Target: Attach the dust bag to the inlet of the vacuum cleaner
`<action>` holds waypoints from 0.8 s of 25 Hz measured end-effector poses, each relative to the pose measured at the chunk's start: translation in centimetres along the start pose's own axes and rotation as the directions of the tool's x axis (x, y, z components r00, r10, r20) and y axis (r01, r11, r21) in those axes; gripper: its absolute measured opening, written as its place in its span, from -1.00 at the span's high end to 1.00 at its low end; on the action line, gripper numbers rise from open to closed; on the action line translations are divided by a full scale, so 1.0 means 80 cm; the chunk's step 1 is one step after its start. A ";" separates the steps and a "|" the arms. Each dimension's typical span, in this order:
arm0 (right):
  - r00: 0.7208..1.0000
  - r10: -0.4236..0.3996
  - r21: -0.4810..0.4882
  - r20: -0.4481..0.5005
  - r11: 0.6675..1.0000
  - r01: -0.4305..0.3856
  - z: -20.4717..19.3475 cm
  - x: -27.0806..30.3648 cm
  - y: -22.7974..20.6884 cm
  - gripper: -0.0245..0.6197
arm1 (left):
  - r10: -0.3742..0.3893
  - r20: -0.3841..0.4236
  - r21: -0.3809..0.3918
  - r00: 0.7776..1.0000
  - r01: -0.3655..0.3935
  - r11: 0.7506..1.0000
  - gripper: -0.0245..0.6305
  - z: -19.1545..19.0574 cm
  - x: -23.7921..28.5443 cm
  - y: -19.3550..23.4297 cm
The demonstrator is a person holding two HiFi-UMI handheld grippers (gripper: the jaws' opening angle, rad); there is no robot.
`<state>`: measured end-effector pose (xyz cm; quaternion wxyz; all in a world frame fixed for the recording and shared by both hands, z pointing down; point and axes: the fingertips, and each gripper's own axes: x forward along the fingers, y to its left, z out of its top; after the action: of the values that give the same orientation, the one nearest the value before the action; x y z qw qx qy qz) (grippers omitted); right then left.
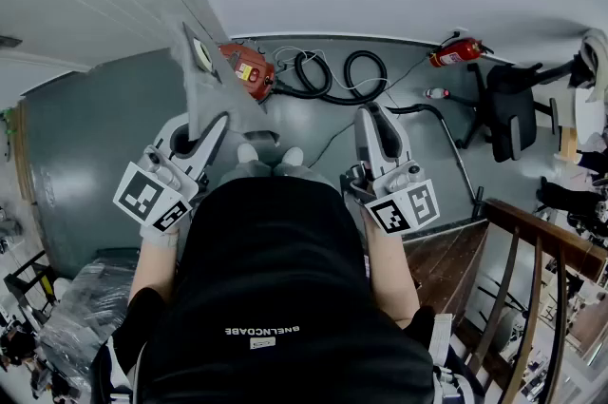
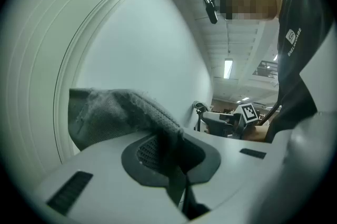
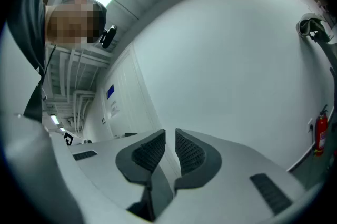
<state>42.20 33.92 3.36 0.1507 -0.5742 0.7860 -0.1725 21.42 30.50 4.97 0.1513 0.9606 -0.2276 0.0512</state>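
Head view: a person in a black top (image 1: 285, 298) is holding 2 grippers out over a grey floor (image 1: 95, 155). The left gripper (image 1: 220, 125) is clamping the lower end of the grey dust bag (image 1: 214, 88), which is rising from its jaws toward the top of the picture. The bag's upper part is overlapping the left side of the red vacuum cleaner (image 1: 251, 69), which is lying on the floor beyond it beside a coiled black hose (image 1: 328, 74). The right gripper (image 1: 369, 114) is pointing the same way, well apart from the bag, with a red fire extinguisher (image 1: 461, 51) and a black chair (image 1: 511, 107) lying off to its right. Left gripper view: the left gripper (image 2: 175, 146) is pinching the fabric with its jaws together, and the dust bag (image 2: 116, 109) is spilling out to the left over the left jaw; the right gripper's marker cube (image 2: 248, 112) is showing behind. Right gripper view: the right gripper (image 3: 169, 146) is standing with its jaws only narrowly apart, nothing lying between the dark ribbed pads (image 3: 190, 153), and a pale wall (image 3: 226, 59) is filling the background.
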 end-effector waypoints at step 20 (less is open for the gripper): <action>0.995 0.096 0.081 -0.040 0.992 -0.092 0.001 -0.031 -0.052 0.69 | 0.086 -0.049 0.037 0.995 -0.084 0.996 0.85 -0.018 0.041 -0.034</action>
<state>46.52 35.10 5.25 0.1640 -0.5261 0.8079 -0.2088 25.54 31.92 6.17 0.1380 0.9508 -0.2636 0.0857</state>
